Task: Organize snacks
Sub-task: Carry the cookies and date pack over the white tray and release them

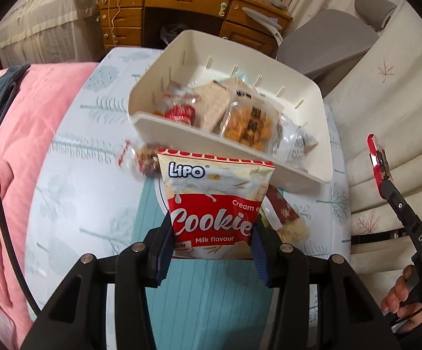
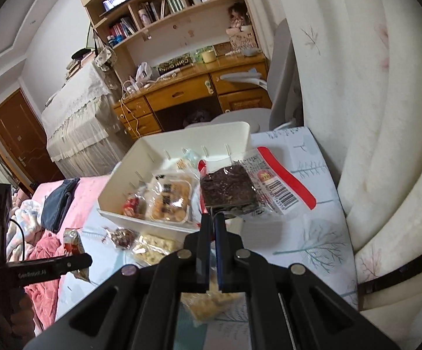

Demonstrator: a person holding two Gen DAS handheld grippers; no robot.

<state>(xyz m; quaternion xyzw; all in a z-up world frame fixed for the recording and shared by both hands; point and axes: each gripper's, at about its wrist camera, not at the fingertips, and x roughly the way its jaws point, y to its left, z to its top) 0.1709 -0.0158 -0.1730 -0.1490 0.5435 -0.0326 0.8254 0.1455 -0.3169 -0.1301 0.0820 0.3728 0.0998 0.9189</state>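
A: Biggest thing first?

B: The bed (image 1: 74, 175), its leaf-print sheet partly under a pink blanket (image 1: 21, 134). On it sits the cream bin (image 1: 269, 58), tilted, already holding wrapped snacks; their labels are too blurred to read.

A: And the grippers?

B: The left gripper (image 1: 212, 227) is clamped on the lower sides of a Lipo cookie bag (image 1: 215, 201), held upright just in front of the bin; the bag hides what lies under it. The right gripper (image 2: 213, 218) is pinched nearly closed on the edge of a dark snack packet (image 2: 228, 188), over the bin's near corner.

A: Anything loose?

B: Small packets (image 2: 141, 242) on the sheet, half hidden.
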